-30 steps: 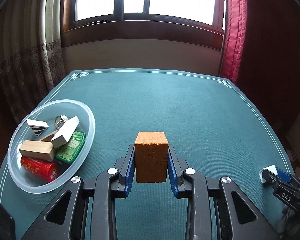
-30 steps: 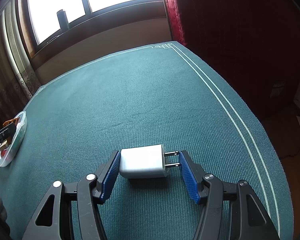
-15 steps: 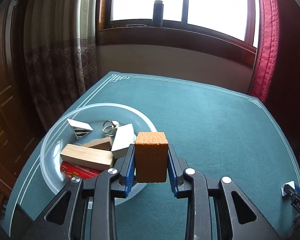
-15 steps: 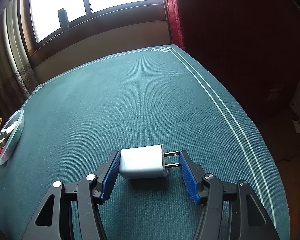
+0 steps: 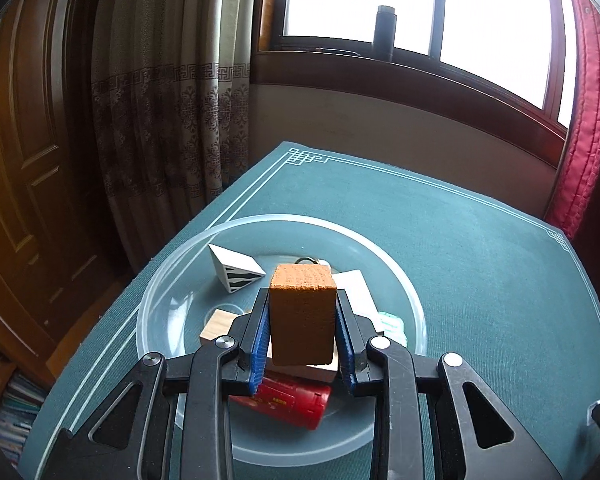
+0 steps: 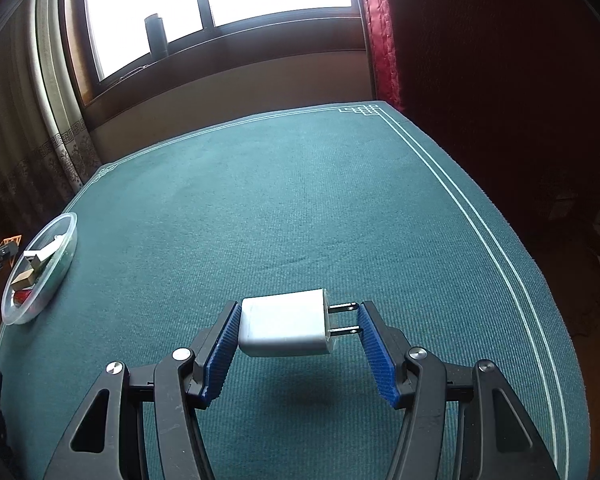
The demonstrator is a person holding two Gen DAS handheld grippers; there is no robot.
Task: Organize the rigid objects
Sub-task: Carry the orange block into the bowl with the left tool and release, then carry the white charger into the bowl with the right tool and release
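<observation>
Left gripper (image 5: 303,334): blue ribbed pads pinching orange block (image 5: 302,314) on both flanks, block upright, held above clear plastic bowl (image 5: 396,264).

Bowl contents, left wrist view: white wedge with black stripes (image 5: 236,272) toward far left; metal ring (image 5: 311,261) behind the block, mostly hidden; white block (image 5: 356,292) to the right; pale wooden block (image 5: 219,322) at left, partly under the gripper; green-and-white item (image 5: 391,325), print too small to read; red can (image 5: 292,398) lying on its side nearest the camera, small gold lettering, illegible.

Right gripper (image 6: 296,346): pads closed on white charger plug (image 6: 286,327) end to end, left pad on the body, right pad on the two metal prongs; plug lifted clear of green table mat (image 6: 300,200), shadow beneath. No brand marking visible on plug.

Bowl at far left edge of mat in right wrist view. Dark cylinder (image 5: 385,28) standing on windowsill. Red curtain (image 5: 590,120) at right, patterned curtain (image 5: 172,100) at left.
</observation>
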